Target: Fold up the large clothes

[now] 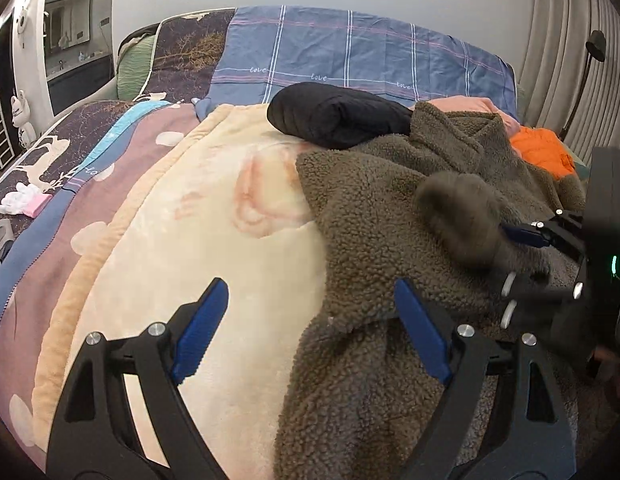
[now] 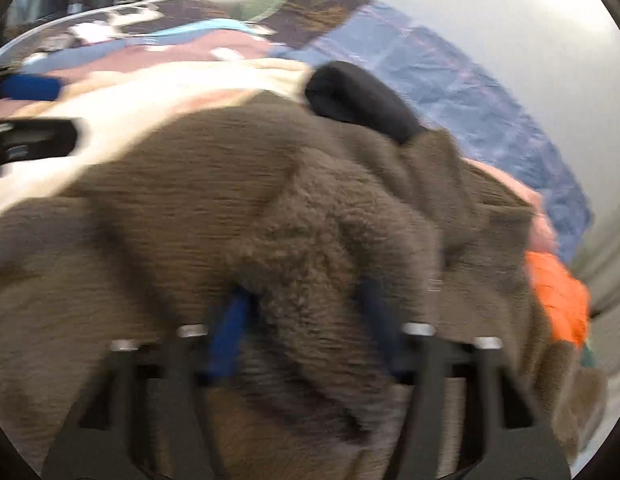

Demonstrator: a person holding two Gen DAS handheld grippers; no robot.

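Brown fleece garment [image 1: 390, 216] lies crumpled on the cream blanket [image 1: 182, 240], toward that blanket's right side, collar end up by the black puffy item [image 1: 338, 120], an orange garment [image 1: 542, 152] just past its far right edge

Step, as I read it: early, gathering and spreading. Nothing is flat or folded yet, so this looks like the first grab to pull the fleece out onto the bare blanket

Right gripper [image 2: 306, 320]: blue fingers [image 2: 230, 328] sunk into a thick bunch of fleece and pinching it, pile bulging up between and over them. That view is motion-blurred, so exact pad contact is hard to see, but the left wrist view shows the same gripper [image 1: 506, 232] with a tuft gripped at its tip

Left gripper [image 1: 310, 328]: spread wide, holding nothing. One finger [image 1: 202, 328] hangs over bare blanket, the other [image 1: 420, 332] over the fleece's near edge; can't tell if it touches

Next move calls for the left to close on that near hem, then both to draw apart and lay the fleece flat on the blanket. Risk: thick pile slips, or the grab takes several layers
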